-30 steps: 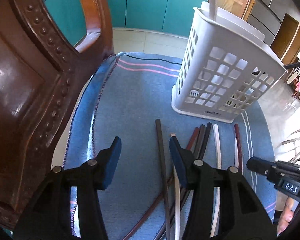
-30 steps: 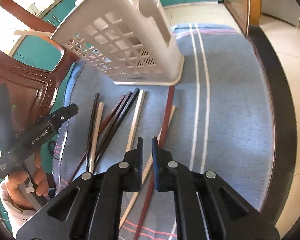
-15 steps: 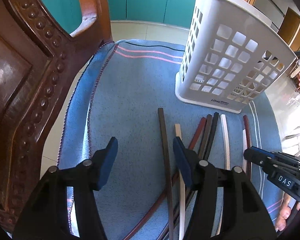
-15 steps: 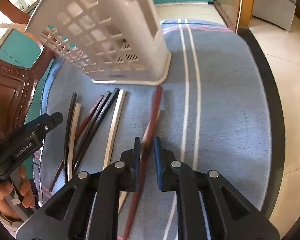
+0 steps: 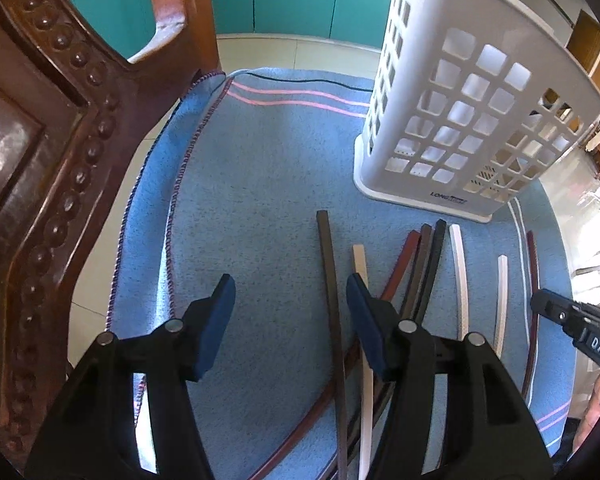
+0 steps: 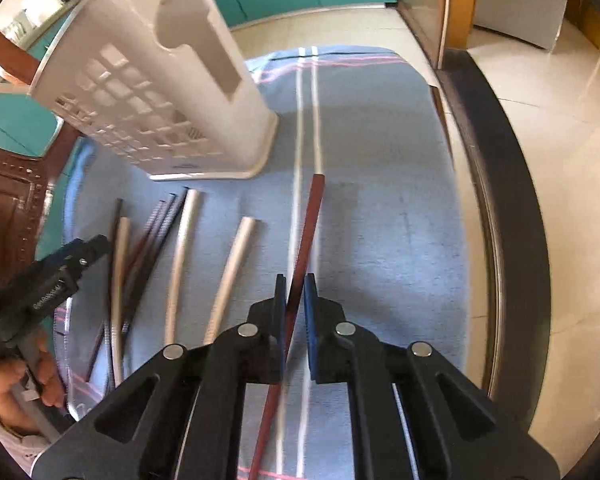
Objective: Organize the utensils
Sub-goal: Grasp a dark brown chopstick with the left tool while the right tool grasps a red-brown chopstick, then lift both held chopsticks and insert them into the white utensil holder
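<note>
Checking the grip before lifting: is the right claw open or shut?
Shut on the red chopstick: the right claw has both blue pads against its sides, and the stick runs out ahead between them.

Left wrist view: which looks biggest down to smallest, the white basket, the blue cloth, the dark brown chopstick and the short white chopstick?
1. Blue cloth, which spreads under everything.
2. White basket.
3. Dark brown chopstick.
4. Short white chopstick.
The fisheye lens stretches whatever is near, so the gap between the two chopsticks is uncertain.
</note>
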{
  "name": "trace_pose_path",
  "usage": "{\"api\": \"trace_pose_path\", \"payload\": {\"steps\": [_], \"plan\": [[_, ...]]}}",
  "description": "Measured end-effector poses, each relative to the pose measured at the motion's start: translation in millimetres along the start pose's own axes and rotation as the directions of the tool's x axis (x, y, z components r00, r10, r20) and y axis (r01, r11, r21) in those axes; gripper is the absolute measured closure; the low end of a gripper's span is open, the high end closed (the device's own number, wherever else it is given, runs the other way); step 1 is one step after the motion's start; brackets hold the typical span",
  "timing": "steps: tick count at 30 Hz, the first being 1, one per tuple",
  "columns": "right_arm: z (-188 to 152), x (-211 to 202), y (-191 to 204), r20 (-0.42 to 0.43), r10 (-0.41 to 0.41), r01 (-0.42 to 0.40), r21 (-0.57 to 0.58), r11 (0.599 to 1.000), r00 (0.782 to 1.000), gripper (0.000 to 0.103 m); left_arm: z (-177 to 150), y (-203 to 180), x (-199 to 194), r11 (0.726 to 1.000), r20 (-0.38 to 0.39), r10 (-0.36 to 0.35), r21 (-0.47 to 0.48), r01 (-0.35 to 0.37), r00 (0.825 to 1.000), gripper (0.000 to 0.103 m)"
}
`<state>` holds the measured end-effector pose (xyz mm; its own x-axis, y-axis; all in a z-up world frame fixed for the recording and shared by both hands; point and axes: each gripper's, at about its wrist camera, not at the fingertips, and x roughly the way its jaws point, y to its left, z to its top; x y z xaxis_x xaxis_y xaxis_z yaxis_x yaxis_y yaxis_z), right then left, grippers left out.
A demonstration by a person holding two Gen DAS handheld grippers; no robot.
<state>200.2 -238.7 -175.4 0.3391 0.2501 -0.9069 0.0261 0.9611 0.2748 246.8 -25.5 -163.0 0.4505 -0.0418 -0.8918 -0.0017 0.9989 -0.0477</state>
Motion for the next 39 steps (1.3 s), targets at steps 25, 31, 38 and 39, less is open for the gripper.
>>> {"api": "trace_pose_path", "payload": {"steps": [25,31,38,39], "plan": [[-7,2,29,0.08,-0.07,0.077,-0.081,0.994,0.994,0.097,6,9,12,1.0,-0.015,-0.01,-0.029,0.01,1.0,0.096],[-16,-73,38,0.223,0.089,-0.059,-0.139,0.988,0.971,0.096,6,13,-59,0.997,0.148,-0.077,0.011,0.076,0.986,0.096],[-35,-174,34,0.397,0.263,-0.186,-0.222,0.957,0.879,0.096,-2,9,-193,0.978,0.426,-0.203,0.122,0.167,0.882,0.096],[-35,-190,36,0.427,0.274,-0.188,-0.233,0.954,0.862,0.096,-2,8,-209,0.975,0.458,-0.218,0.133,0.176,0.862,0.096]]}}
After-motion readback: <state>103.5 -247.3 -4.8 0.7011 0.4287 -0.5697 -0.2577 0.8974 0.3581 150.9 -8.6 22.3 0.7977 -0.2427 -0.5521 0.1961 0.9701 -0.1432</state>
